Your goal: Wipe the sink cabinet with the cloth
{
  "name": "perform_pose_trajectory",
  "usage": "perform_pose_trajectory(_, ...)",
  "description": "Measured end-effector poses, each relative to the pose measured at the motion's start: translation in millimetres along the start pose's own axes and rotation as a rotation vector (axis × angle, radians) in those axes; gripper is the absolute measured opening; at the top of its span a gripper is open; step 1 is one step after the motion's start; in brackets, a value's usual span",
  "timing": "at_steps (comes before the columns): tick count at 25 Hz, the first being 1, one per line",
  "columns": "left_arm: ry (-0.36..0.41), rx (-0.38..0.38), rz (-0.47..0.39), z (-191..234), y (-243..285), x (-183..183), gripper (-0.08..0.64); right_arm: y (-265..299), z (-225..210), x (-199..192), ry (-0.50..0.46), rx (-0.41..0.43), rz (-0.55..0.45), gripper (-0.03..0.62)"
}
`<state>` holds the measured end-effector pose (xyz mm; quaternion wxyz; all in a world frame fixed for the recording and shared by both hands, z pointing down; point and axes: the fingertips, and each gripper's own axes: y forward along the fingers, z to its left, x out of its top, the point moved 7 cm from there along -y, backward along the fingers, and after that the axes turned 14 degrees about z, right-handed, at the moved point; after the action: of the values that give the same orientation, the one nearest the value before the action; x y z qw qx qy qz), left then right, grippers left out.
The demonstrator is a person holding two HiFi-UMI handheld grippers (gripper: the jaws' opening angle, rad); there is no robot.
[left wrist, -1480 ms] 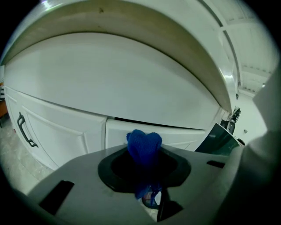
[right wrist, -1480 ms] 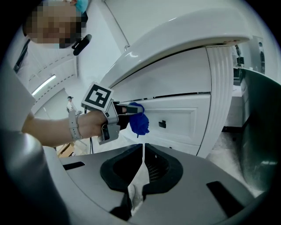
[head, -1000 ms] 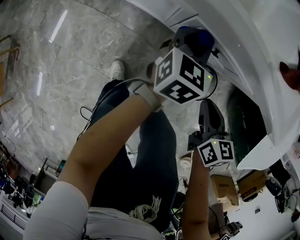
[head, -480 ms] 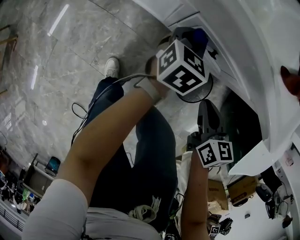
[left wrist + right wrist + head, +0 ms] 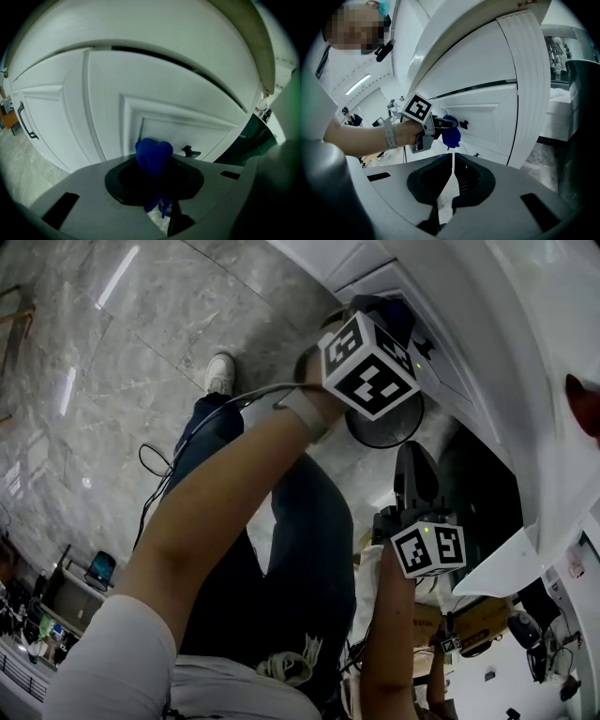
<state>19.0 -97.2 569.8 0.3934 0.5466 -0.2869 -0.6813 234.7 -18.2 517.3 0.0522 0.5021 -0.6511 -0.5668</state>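
Before the cabinet door (image 5: 187,79), left gripper (image 5: 449,124) clamps blue cloth (image 5: 153,154);
door's knob (image 5: 188,151) just beside; right gripper (image 5: 452,161) farther back, jaws together.

Light: bright, even, cast from overhead.
Glare: strip reflections seen on floor (image 5: 103,296).
Edges: fisheye-bent, darkly vignetted.
Focus: cloth (image 5: 153,154) blurred.

Blue cloth (image 5: 153,157), bunched into a wad, close to white panelled sink cabinet (image 5: 103,93) door, left of its dark knob (image 5: 188,151).
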Motion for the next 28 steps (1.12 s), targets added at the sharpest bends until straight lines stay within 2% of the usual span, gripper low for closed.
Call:
perform_pose_trajectory(10,-0.013,0.003,0.074,10,38,-19,0.100,6,-10,-5,0.001,-0.015,0.001,0.029)
perform_pose_trajectory(16,0.023,0.020,0.089,12,41,-27,0.098,10,-6,-5,0.004,-0.023,0.002,0.029)
perform_pose_trajectory(20,0.013,-0.012,0.122,5,46,-35,0.098,8,-4,-5,0.023,-0.023,-0.007,0.029)
perform_pose_trajectory(24,0.018,-0.044,0.105,-1,47,-28,0.098,6,1,-5,0.025,-0.019,-0.008,0.029)
perform_pose_trajectory(28,0.038,-0.038,0.115,-4,49,-26,0.098,3,-1,-10,0.040,-0.027,-0.012,0.029)
